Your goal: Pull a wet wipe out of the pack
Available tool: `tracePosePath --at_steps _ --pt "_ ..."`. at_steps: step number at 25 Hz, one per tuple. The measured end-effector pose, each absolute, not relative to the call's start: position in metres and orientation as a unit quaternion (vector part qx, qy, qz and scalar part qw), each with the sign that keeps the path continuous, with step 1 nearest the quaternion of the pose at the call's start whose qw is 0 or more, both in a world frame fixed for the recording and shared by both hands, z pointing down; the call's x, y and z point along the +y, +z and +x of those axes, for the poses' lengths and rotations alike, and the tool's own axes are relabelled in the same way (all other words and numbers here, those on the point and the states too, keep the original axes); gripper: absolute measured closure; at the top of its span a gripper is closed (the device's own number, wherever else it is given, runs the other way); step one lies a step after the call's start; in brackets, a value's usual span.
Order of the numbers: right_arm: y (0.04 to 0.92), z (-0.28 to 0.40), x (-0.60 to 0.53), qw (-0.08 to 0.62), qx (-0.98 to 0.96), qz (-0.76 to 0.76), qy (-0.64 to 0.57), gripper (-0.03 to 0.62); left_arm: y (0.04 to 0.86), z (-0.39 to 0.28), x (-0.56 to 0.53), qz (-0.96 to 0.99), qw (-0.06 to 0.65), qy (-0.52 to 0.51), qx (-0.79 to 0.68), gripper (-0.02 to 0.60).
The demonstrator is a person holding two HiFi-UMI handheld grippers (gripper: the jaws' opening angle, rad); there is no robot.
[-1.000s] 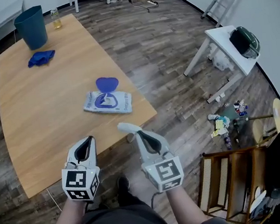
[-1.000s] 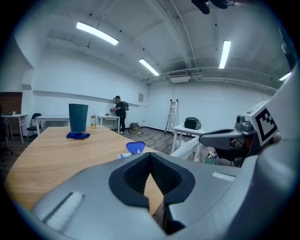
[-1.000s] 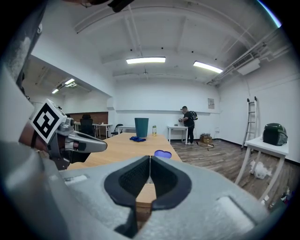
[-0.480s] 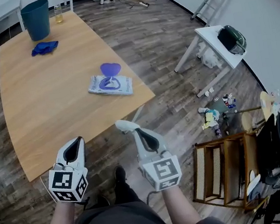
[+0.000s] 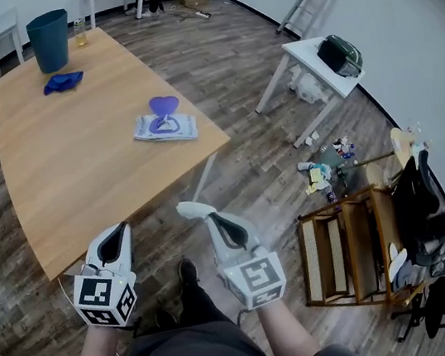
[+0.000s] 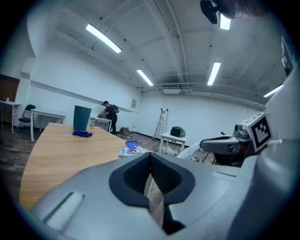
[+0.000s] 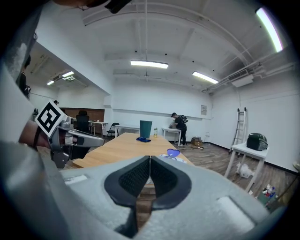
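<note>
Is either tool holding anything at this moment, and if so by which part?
Nothing is held. The left tool and right tool are both shut and empty, well away from the wet wipe pack lying on the table, lid up.

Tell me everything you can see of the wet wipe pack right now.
The wet wipe pack is a flat white-and-blue pouch lying face up on the wooden table, near its right edge in the head view. Its blue lid is flipped open, standing up. Only the table touches it; whether a wipe protrudes is unclear.
</note>
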State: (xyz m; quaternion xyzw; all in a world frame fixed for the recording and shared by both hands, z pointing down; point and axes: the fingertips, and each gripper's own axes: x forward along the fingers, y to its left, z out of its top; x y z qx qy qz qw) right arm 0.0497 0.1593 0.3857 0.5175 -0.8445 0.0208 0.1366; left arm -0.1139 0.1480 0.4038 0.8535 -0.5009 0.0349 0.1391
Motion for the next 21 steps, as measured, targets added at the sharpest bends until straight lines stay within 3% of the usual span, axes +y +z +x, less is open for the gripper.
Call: tracePosePath --at_steps 21 --pt "0.390 0.040 0.188 0.141 -0.845 0.515 0.030 0.597 0.403 -0.114 0.184 0.863 0.145 0.037 -0.483 0.563"
